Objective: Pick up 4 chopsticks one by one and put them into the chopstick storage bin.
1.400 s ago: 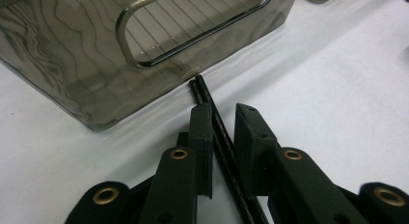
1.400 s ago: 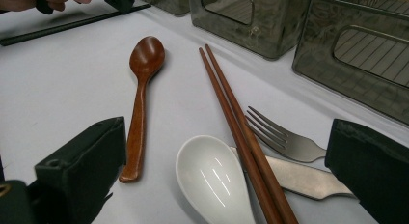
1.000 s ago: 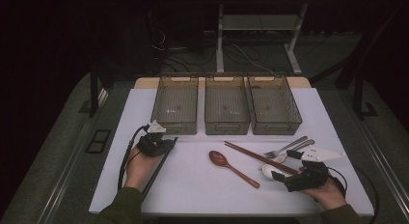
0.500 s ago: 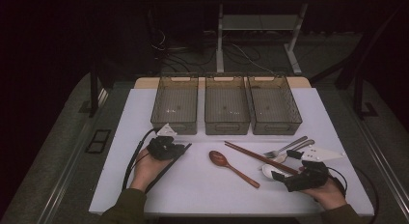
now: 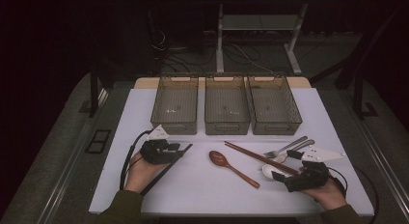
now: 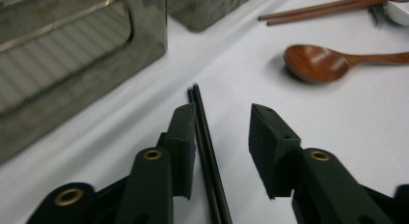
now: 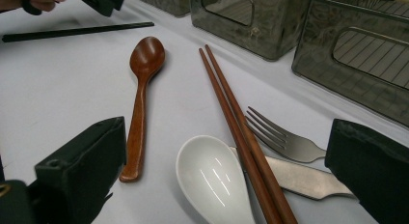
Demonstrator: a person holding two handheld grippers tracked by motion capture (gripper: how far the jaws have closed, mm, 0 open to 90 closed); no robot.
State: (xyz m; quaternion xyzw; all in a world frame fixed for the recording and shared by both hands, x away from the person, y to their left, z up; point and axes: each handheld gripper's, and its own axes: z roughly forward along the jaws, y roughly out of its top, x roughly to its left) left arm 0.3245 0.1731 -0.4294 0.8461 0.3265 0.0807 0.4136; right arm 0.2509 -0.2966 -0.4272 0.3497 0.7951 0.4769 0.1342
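White tabletop, near left edge: pair of thin black chopsticks (image 6: 208, 151) lies flat btwn left gripper (image 6: 223, 119) jaws, just opened, unclamped; both sticks should be centred before closing.

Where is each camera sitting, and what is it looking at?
High view: above the table, looking forward and down at three bins; both forearms show.
Left gripper view: on the left tongs, along black chopsticks; its jaws show.
Right gripper view: on the right tongs, over a white spoon; its jaws show.
All share the wooden spoon.
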